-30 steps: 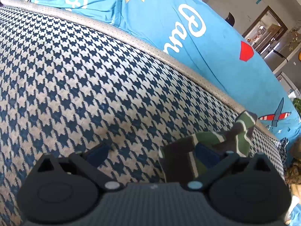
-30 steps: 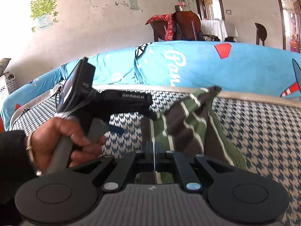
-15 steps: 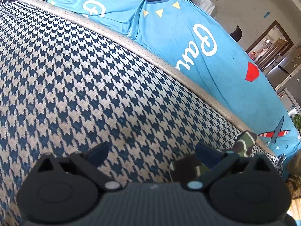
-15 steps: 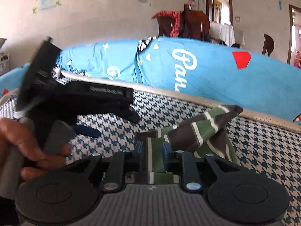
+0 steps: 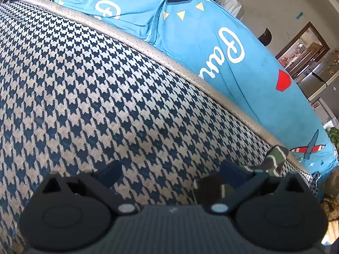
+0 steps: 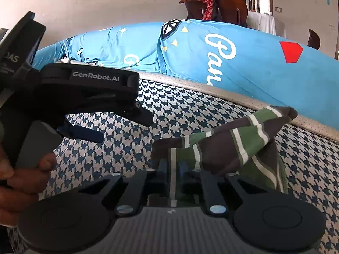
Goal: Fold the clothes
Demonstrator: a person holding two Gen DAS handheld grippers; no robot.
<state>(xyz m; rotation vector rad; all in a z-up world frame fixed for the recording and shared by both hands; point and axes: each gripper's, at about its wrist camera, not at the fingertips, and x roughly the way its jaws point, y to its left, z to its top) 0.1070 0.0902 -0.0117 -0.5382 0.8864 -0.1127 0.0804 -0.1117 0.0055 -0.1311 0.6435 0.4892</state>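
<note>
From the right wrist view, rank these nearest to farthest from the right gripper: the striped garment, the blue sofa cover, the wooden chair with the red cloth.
1. Striped garment: between the jaws of the right gripper, on the houndstooth cushion.
2. Blue sofa cover: behind the cushion, over the backrest.
3. Wooden chair: beyond the sofa, top centre.

Bare blue-and-beige houndstooth cushion (image 5: pixel 110 97) is lying open ahead of the spread left gripper (image 5: pixel 169 172), while a crumpled green-and-brown striped garment (image 6: pixel 237 146) and bright blue printed backrest cover (image 6: pixel 243 63) are blocking the right.
</note>
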